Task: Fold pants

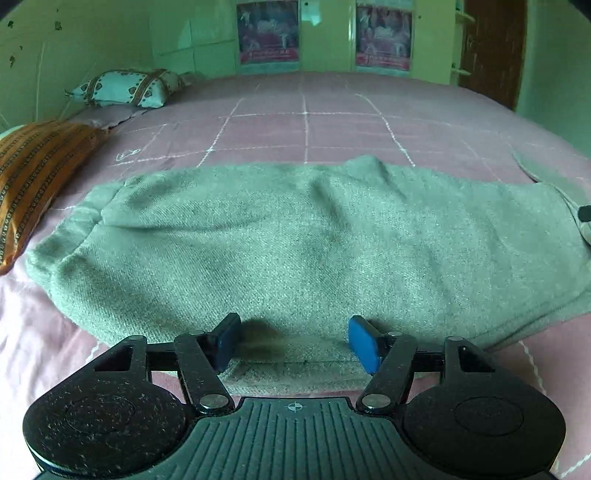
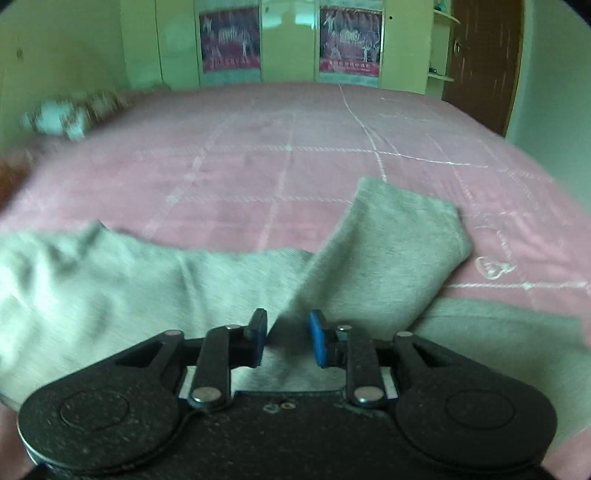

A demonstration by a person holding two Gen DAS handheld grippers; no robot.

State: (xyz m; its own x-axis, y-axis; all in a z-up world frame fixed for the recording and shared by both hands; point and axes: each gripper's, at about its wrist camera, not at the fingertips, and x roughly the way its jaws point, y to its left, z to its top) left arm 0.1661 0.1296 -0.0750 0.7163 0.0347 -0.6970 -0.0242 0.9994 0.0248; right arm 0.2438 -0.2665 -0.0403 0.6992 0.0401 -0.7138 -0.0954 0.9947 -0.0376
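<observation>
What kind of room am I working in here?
Most likely a bedroom: the grey pants lie on a wide bed with a pink checked bedspread, pillows sit at its left end, and a wardrobe with posters lines the far wall.

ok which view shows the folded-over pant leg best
The right wrist view: the leg lies folded back across the pants, cuff in full view just beyond the open right gripper. The left wrist view shows only a strip of it at the right edge.

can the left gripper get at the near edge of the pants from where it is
Probably yes. The left gripper has its jaws open right over the near edge of the pants, with nothing between them and the fabric on the bed.
</observation>
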